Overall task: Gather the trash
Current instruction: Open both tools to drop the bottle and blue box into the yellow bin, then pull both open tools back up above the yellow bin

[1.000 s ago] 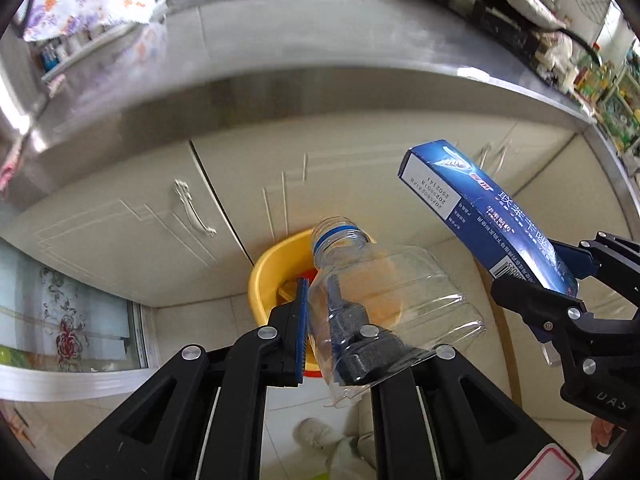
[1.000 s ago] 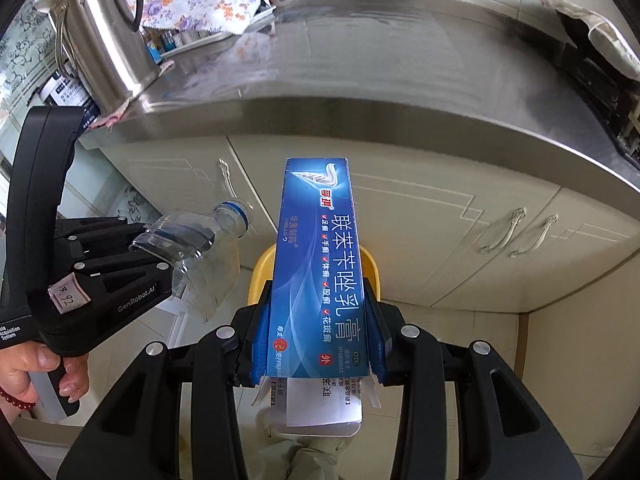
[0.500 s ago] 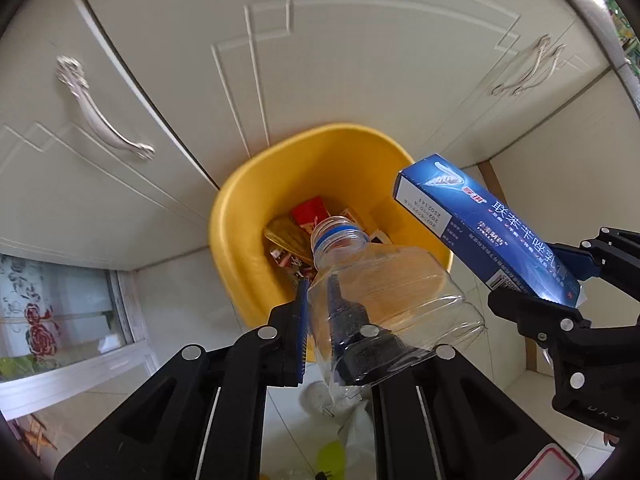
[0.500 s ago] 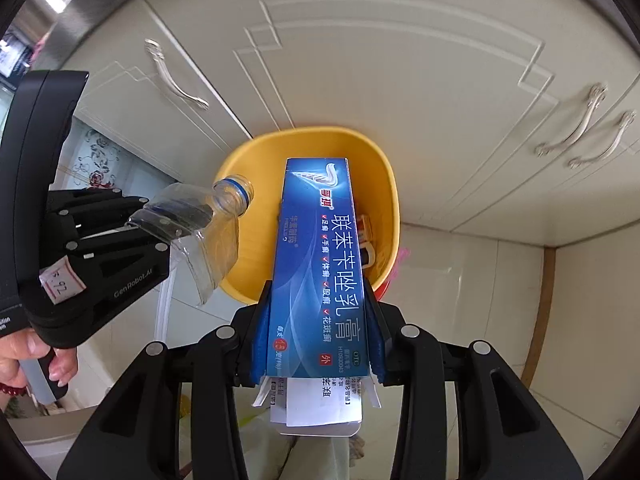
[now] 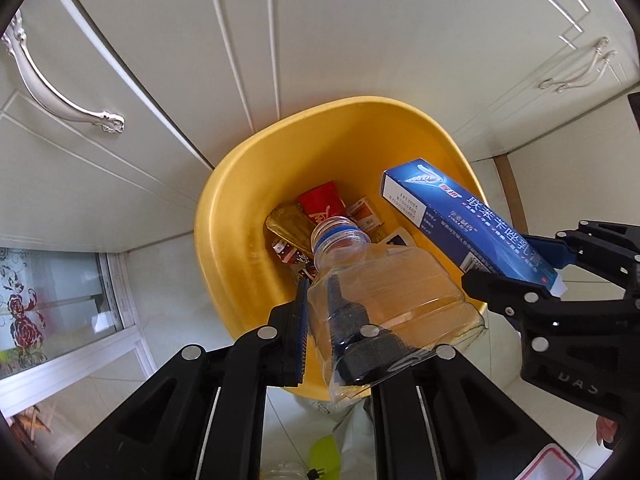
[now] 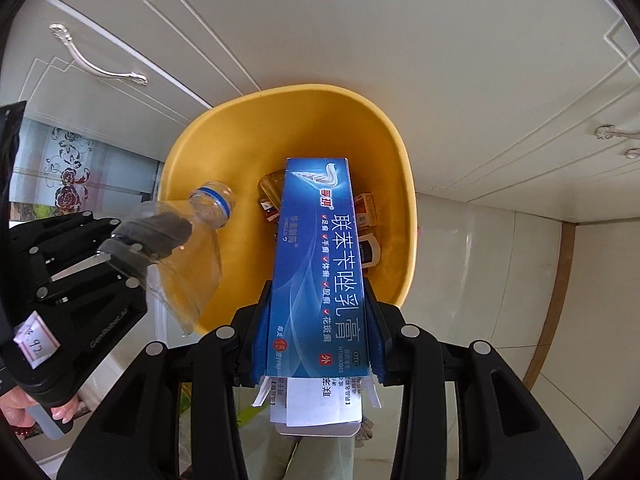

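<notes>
A yellow bin (image 5: 224,200) stands on the floor against the cupboard doors, with a red packet (image 5: 322,204), a gold wrapper and small cartons at its bottom. My left gripper (image 5: 326,320) is shut on a squashed clear plastic bottle (image 5: 384,292), whose blue-ringed neck points into the bin. My right gripper (image 6: 318,320) is shut on a long blue carton (image 6: 320,260) that hangs over the bin (image 6: 224,132); paper sticks out of the carton's near end. In the right wrist view the bottle (image 6: 188,264) is over the bin's left rim. Both items are above the bin, side by side.
Cream cupboard doors with silver handles (image 5: 60,92) rise right behind the bin. A glass door with a rose pattern (image 5: 52,300) is at the left, pale floor tiles to the right. A person's hand (image 6: 24,412) holds the left gripper's grip; trouser legs show below.
Both grippers have sunk from counter height down over the bin. The steel counter has left the view and the bin fills the middle. Bottle and carton stay gripped.
</notes>
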Action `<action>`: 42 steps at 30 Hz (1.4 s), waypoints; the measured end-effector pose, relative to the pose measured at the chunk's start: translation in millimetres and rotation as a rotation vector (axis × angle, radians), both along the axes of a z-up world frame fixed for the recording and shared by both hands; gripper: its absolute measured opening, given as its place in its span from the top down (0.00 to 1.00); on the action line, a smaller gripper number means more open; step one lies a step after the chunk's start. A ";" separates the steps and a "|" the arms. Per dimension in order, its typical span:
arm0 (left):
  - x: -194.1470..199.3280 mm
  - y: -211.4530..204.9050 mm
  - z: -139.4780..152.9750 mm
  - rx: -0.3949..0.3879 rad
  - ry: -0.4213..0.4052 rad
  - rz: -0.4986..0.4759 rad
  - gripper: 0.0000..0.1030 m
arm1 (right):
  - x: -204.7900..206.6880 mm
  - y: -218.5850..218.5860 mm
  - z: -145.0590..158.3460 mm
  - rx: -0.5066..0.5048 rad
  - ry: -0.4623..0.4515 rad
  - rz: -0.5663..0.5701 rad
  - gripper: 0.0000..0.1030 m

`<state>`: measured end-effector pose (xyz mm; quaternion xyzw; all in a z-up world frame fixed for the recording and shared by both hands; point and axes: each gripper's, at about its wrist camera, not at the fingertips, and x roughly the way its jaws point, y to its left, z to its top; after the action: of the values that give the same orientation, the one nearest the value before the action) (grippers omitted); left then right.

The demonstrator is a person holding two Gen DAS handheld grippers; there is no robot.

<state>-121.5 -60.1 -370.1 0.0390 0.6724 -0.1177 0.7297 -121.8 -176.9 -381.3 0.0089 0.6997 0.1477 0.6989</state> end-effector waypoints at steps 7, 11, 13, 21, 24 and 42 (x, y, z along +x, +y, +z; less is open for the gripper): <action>2.4 -0.8 -7.7 -0.003 0.006 0.009 0.85 | 11.9 0.1 -9.0 0.024 0.010 0.000 0.57; 2.8 1.0 -8.5 -0.004 0.003 0.016 0.83 | 12.7 -4.0 -8.6 0.043 -0.005 -0.010 0.41; 3.4 2.0 -7.9 -0.005 -0.003 0.022 0.79 | 12.4 -6.6 -5.6 0.044 -0.015 -0.018 0.40; 3.5 9.5 -1.0 -0.010 -0.029 0.067 0.66 | 7.3 -28.3 10.6 0.072 -0.055 -0.076 0.40; 1.9 10.9 2.6 -0.008 -0.039 0.077 0.66 | 7.9 -28.5 15.7 0.077 -0.070 -0.092 0.40; -30.5 33.1 65.8 0.046 -0.226 0.329 0.17 | -19.0 -31.3 61.6 -0.127 -0.332 -0.183 0.25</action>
<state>-152.0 -27.0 -304.3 -0.0417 0.5860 0.0235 0.8089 -140.8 -208.2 -319.8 0.0040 0.5791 0.0387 0.8144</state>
